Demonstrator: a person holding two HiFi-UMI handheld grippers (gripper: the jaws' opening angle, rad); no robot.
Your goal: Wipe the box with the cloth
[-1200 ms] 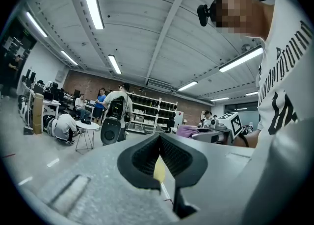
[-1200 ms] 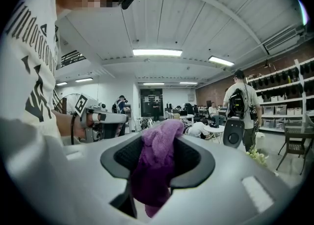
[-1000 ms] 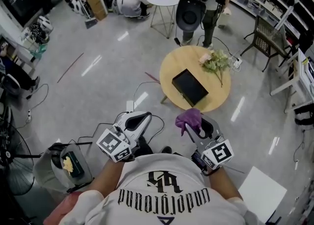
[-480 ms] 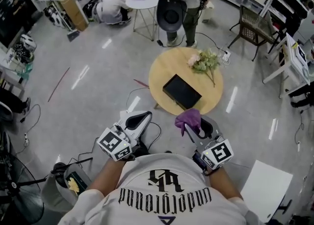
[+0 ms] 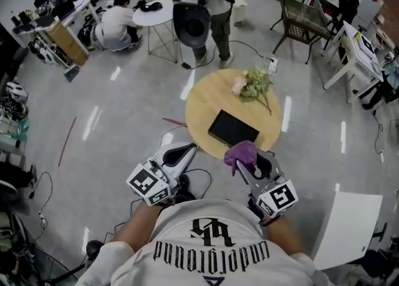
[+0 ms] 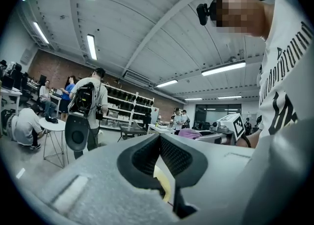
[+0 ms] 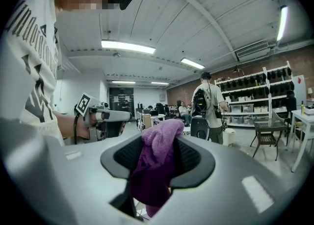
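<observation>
Box [image 5: 233,128], black and flat, is seen lying on the round wooden table [image 5: 201,101], toward its 6 o'clock edge, with a bunch of flowers [image 5: 252,84] laid at the box's 1 o'clock. No wiping is under way yet: the approach is judged to be the step in hand.

And the purple cloth [image 5: 242,152] is pinched firmly in the right gripper [image 5: 244,165], bunched up between the pads and hanging below them in the right gripper view [image 7: 157,162]. It is held just short of the table, the box at its 12 o'clock, cloth and box clearly apart. The left gripper [image 5: 189,149] is carried at the right one's 9 o'clock, jaws pressed together, nothing between them.

Next, the cloth would have to be brought forward over the lid and the right gripper tipped down until fabric, not plastic, meets the surface. The box looks light enough to slide, so steadying by the left gripper may be called for.

As for writing: upside-down gothic lettering on the white T-shirt [image 5: 212,250] appears to read "underground". Nothing legible is made out on the box.
</observation>
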